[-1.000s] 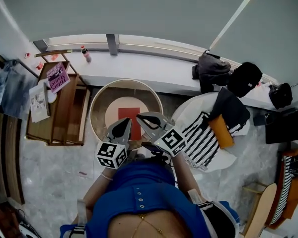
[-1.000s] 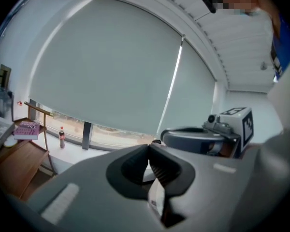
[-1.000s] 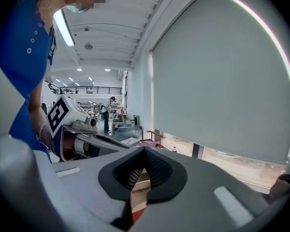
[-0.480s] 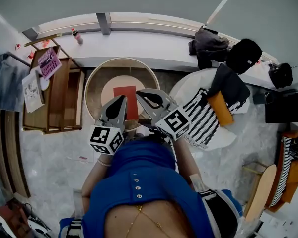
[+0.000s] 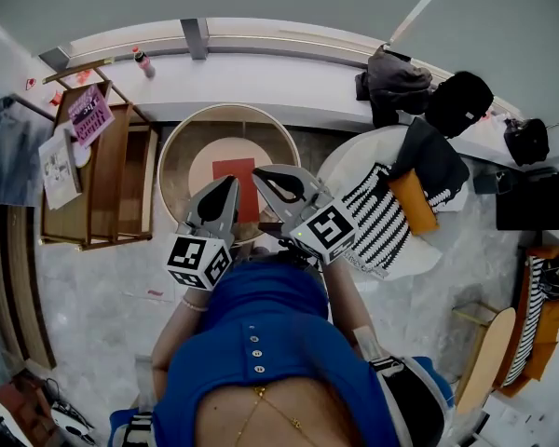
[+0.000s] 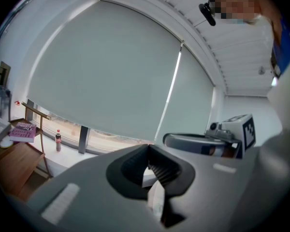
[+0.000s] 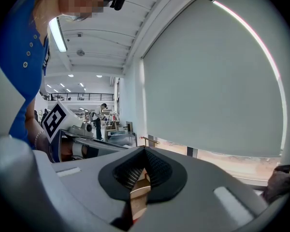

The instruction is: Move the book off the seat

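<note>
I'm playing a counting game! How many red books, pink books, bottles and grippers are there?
Red book: 1
Pink book: 1
Bottle: 1
Grippers: 2, left gripper and right gripper
Total: 5

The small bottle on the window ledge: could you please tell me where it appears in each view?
Head view: the bottle is at upper left, on the white ledge.
Left gripper view: the bottle stands far left and low, just right of the wooden shelf.
Right gripper view: not in it.
Shared landmark: the dark window post, to the bottle's right.
</note>
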Demonstrator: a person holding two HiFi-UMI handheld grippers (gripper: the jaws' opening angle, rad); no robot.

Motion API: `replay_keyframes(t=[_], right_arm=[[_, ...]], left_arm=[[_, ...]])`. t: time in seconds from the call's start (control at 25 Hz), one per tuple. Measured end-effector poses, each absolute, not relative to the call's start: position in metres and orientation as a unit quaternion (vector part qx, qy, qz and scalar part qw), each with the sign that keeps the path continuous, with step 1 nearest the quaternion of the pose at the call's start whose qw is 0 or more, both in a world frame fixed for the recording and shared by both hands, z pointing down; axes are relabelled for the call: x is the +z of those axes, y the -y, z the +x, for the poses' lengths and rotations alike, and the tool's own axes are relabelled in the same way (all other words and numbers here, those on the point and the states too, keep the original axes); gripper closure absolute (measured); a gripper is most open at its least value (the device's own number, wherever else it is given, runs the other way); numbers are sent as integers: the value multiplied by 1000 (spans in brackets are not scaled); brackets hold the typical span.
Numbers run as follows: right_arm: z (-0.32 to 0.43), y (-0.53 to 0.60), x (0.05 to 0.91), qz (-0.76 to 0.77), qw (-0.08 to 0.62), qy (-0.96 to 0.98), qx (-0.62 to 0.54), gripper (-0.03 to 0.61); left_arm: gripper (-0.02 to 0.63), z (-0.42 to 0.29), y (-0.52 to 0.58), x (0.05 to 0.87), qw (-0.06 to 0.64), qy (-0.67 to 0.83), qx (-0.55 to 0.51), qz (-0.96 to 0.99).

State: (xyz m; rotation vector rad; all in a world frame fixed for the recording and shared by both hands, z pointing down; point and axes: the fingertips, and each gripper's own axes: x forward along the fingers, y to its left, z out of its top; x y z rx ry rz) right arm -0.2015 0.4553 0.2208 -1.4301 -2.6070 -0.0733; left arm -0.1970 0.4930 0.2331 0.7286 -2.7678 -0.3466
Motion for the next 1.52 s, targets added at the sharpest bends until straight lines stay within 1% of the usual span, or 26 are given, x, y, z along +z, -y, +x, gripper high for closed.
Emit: replay_keyframes(t=[0.76, 1.52], right_arm=[[-214, -466, 216, -483, 84, 871, -20, 580], [-224, -468, 223, -489, 98, 866, -14, 580]], left_arm=[[612, -212, -502, 235, 136, 951, -129, 248], [612, -225, -499, 242, 148, 947, -131, 253]])
